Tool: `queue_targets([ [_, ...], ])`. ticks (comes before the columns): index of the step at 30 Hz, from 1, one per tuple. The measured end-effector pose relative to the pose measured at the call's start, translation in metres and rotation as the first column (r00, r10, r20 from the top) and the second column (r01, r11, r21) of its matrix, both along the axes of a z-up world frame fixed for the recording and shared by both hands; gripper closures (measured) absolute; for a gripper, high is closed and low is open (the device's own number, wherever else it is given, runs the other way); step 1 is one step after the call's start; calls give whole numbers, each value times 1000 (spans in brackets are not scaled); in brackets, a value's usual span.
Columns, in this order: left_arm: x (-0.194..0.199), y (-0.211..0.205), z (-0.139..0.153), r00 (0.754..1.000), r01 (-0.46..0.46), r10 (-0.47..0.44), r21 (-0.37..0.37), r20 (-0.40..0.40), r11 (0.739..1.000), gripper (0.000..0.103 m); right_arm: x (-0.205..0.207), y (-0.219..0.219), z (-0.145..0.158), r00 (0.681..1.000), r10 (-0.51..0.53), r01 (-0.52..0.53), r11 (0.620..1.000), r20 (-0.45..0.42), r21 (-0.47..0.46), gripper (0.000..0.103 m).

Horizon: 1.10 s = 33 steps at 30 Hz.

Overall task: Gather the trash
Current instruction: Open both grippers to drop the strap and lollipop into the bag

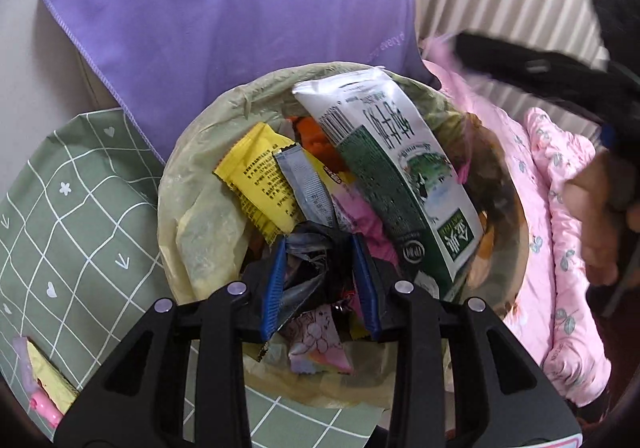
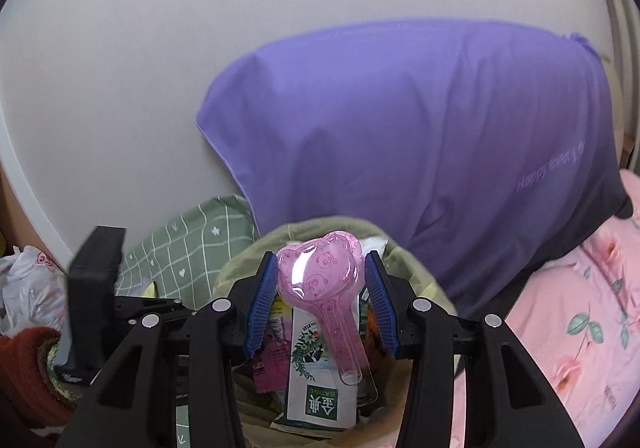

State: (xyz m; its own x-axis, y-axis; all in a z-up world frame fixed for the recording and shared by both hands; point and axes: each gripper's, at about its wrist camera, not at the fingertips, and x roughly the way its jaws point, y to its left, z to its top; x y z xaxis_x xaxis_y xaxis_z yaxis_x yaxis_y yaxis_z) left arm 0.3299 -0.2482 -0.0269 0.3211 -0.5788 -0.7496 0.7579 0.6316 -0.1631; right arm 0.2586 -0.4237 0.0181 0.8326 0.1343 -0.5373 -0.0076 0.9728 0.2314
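Trash is pinched in both claws above the lined bin: the left claw squeezes a crumpled black wrapper between its blue pads, and the right claw clamps a pink heart-shaped plastic blister. The blister's long axis runs near to far, its heart end pointing far and its stem toward the camera. The bin already holds a milk carton, leaning with its top toward the far rim, and a yellow packet. More scraps lie at the near left on the green checked cloth, so collecting looks well along but unfinished.

A home bedroom: pink floral bedding, a purple cloth, a lined trash bin.
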Motion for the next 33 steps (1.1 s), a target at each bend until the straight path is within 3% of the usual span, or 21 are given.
queue_targets([
  [7,-7,16,4,999,7,-9,-62,-32,998,72,35,1,-40,981,-1,2,1000,-193,8,60],
  [13,0,30,5,996,-13,2,-121,-90,993,72,32,4,-43,982,-5,5,1000,-188,-1,60],
  [17,11,29,11,990,-30,4,-183,-142,983,72,17,9,-32,993,9,-11,1000,-116,-17,60],
  [25,10,24,22,993,-22,-5,-219,-120,976,71,7,4,-23,998,-20,19,1000,-63,-11,60],
  [27,8,23,24,993,-18,-9,-229,-117,973,68,6,-2,-23,998,-34,35,999,-53,21,60],
  [33,2,35,35,995,-38,14,-247,-97,968,44,4,-12,-25,997,-53,57,996,-56,74,59],
])
